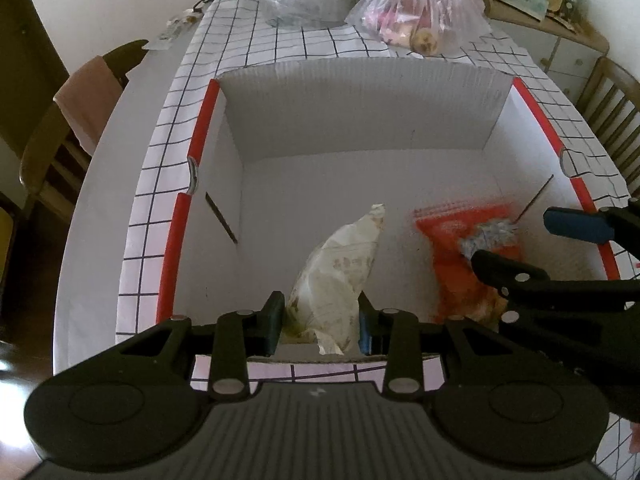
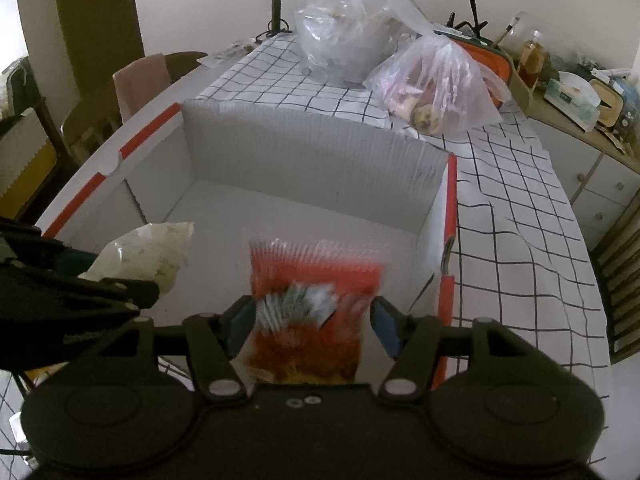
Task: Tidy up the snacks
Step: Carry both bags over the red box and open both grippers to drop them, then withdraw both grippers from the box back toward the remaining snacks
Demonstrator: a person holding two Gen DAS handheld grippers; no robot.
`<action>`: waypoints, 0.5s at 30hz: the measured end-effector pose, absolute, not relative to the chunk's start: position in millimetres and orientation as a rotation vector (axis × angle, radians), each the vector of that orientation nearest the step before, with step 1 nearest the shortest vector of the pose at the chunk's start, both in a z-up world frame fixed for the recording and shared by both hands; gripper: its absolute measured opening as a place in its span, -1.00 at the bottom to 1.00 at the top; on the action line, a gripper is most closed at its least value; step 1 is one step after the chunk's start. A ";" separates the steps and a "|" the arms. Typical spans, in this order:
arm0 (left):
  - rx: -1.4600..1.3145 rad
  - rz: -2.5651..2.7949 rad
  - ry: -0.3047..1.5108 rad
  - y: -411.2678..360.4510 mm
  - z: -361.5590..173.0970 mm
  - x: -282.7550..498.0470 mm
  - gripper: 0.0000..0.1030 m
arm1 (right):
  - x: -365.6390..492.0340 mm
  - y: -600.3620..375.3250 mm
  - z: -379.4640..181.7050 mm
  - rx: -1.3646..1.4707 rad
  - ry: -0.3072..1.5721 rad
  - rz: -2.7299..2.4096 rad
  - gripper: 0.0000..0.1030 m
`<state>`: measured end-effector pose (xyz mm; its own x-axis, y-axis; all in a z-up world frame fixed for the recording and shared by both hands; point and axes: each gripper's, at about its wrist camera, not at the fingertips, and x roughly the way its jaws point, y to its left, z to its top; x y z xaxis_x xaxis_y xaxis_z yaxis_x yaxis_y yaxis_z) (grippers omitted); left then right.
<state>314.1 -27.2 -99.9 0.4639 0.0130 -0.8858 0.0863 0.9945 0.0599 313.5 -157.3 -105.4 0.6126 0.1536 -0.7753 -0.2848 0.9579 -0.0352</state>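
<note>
Both grippers hung over the open white box (image 1: 360,120) with the red-edged rim, angled down into it so that each snack could go straight to the floor of the box.

The left gripper (image 1: 320,320) was closed tight on the pale packet (image 1: 340,272), its pads pinching the lower part while the twisted top pointed toward the far wall. The grip low on the packet kept it upright and off the floor, over the middle of the box.

The right gripper (image 2: 314,320) stood about half open. The red packet (image 2: 316,280) lay between its fingers but looked blurred, and gaps showed on both sides, so the pads did not seem to press on it. I judged it to be dropping or just let go, over the right half of the box, beside the pale one.

Keeping the 2 packets side by side, apart, left each its own spot.

Behind the box, 2 plastic bags (image 2: 436,84) sat on the checked cloth (image 2: 512,220), probably holding more to sort.
</note>
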 end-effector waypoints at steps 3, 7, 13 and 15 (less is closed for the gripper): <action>0.107 -0.035 1.078 -26.8 -97.7 312.7 -0.24 | 311.7 -158.1 -102.7 -0.156 0.869 0.256 0.35; 0.079 -0.043 1.062 -22.9 -90.2 309.1 -0.08 | 308.2 -161.8 -95.3 -0.134 0.858 0.263 0.43; 0.048 -0.063 1.024 -18.2 -72.8 296.5 0.03 | 294.8 -167.5 -75.8 -0.092 0.827 0.281 0.58; 0.033 -0.072 1.009 -16.2 -66.0 290.6 0.06 | 289.5 -169.2 -68.3 -0.078 0.818 0.288 0.62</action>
<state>290.6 -16.2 -66.0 0.5310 -0.0447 -0.8462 0.0752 0.9972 -0.0055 289.5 -169.2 -68.3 0.6474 0.2231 -0.7287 -0.2827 0.9583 0.0422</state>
